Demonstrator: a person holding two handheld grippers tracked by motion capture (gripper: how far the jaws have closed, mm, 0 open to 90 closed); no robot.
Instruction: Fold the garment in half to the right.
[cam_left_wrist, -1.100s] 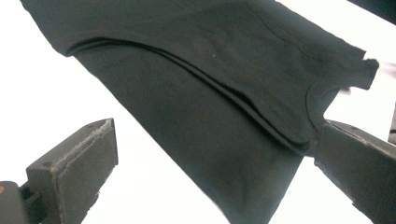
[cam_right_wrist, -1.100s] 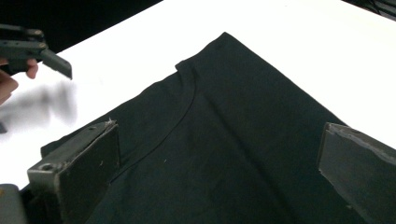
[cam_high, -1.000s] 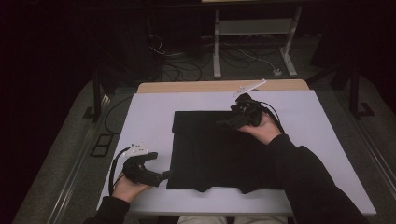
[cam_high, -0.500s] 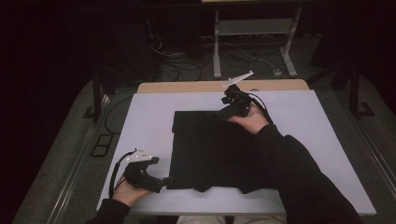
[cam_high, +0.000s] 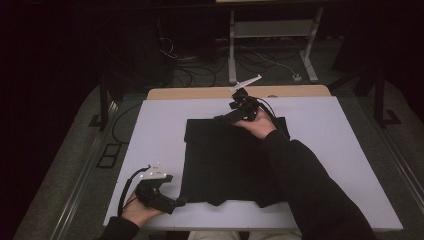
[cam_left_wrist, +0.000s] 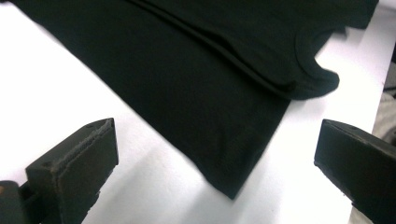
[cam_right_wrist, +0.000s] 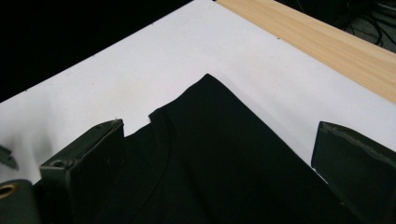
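A black garment (cam_high: 230, 160) lies flat on the white counter (cam_high: 345, 150), a little left of the middle, and it reaches from the far half of the counter almost to the near edge. It is folded into a shape close to a rectangle. In the left gripper view its neckline is seen at the right part of the cloth, and one corner of the cloth points toward the camera on the white surface.

The left gripper (cam_high: 179, 201) is at the near left of the counter, just beside the near left corner of the garment. Its jaws are released: in the left gripper view they stand wide apart with nothing between them, and the corner of the cloth lies a little ahead of them, not touched. The person's left hand (cam_high: 137, 210) holds this gripper at the near edge.

The right gripper (cam_high: 218, 119) is at the far edge of the garment, near its middle, and it is held by the right hand (cam_high: 260, 124) with a dark sleeve (cam_high: 310, 185) that crosses the right part of the cloth. Its jaws are also released and wide apart. In the right gripper view they stand over the far part of the garment, and a corner of the cloth lies ahead between them. Whether the jaws touch the cloth, I cannot tell.

Behind the white counter a wooden strip (cam_high: 200, 93) runs along the far edge.
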